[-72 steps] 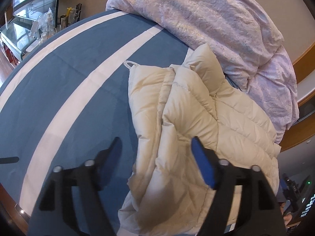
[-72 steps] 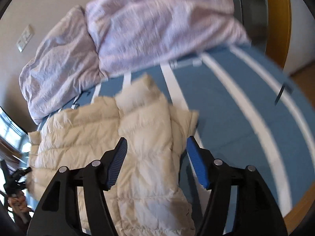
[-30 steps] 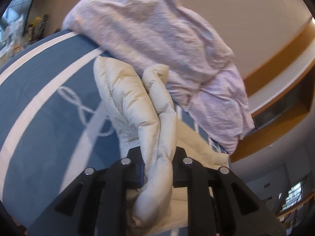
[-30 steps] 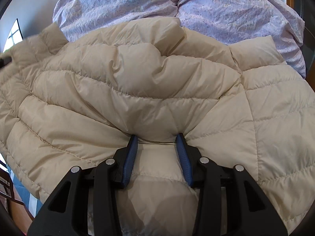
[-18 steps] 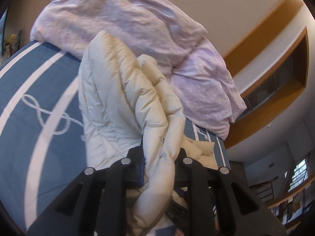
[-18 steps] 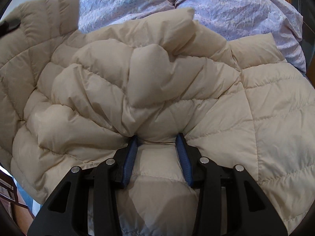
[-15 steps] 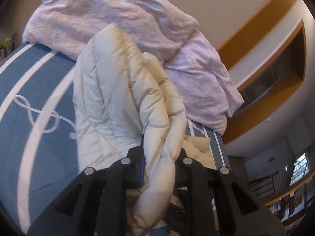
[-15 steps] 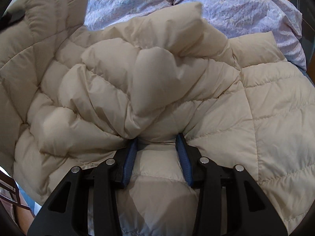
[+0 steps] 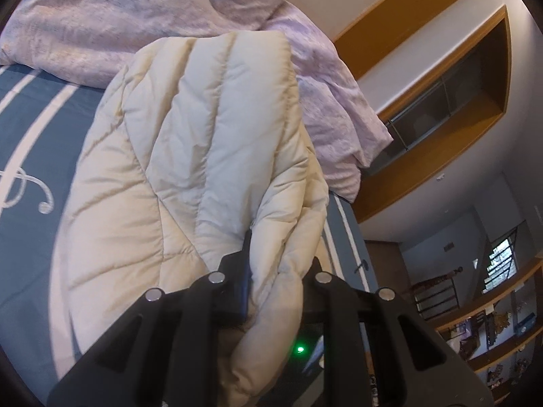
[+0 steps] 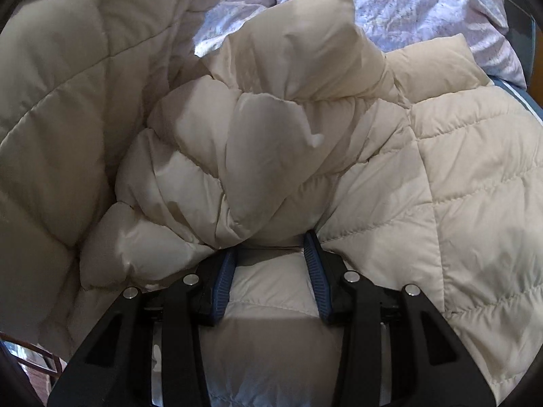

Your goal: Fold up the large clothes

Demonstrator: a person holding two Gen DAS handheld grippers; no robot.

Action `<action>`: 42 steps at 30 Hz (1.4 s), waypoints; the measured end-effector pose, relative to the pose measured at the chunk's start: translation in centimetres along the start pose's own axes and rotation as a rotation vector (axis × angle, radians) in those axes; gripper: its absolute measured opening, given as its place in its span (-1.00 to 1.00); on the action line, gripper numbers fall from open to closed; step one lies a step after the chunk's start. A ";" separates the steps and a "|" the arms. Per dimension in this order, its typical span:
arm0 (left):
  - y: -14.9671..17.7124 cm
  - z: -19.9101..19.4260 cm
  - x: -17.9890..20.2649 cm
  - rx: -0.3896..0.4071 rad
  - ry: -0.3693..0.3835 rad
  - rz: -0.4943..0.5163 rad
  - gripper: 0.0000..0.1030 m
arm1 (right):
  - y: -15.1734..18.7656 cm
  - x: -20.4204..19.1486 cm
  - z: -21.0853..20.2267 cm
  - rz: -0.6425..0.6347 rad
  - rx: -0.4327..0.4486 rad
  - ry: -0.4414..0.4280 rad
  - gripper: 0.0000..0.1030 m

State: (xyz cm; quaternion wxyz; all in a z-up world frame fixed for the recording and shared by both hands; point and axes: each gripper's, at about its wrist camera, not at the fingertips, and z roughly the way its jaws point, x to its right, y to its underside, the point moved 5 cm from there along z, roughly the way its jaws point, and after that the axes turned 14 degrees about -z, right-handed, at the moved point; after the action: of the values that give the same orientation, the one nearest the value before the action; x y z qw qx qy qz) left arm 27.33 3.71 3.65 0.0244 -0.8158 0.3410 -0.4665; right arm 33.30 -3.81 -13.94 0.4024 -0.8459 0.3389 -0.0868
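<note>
- Two claws grip one cream quilted jacket [image 9: 190,156], which lies on the bed [image 9: 30,125] in front of a rumpled lilac duvet [image 9: 142,10].
- The jacket's left portion is lifted and draped toward the right, higher and further over than half a second ago; in the right view it looms at the upper left.
- The left claw [image 9: 275,271] is clenched nearly closed on a thick fold of the jacket's edge, unchanged in its grip.
- The right claw [image 10: 269,254] stays partly closed, its blue pads [image 10: 314,264] pinching a puffy band of jacket [image 10: 271,129].
</note>
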 end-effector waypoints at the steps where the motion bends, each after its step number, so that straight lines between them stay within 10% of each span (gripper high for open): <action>1: 0.2 0.2 0.1 -0.006 0.005 -0.002 -0.65 | 0.0 0.1 -0.1 0.007 0.004 -0.003 -0.17; 30: 4.3 4.3 1.4 -0.130 0.108 -0.131 -0.65 | -0.8 4.2 -0.6 0.168 0.078 -0.108 -0.50; 42: 5.1 6.0 0.7 -0.112 0.040 -0.168 -0.59 | 0.2 4.9 -2.3 0.172 0.082 -0.091 -0.54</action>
State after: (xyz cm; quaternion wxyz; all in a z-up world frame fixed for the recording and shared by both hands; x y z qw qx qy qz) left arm 29.53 -2.33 -1.05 -0.0674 -0.8321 0.2972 -0.4635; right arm 35.94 -8.45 -13.22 0.4575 -0.7997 0.3878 -0.0274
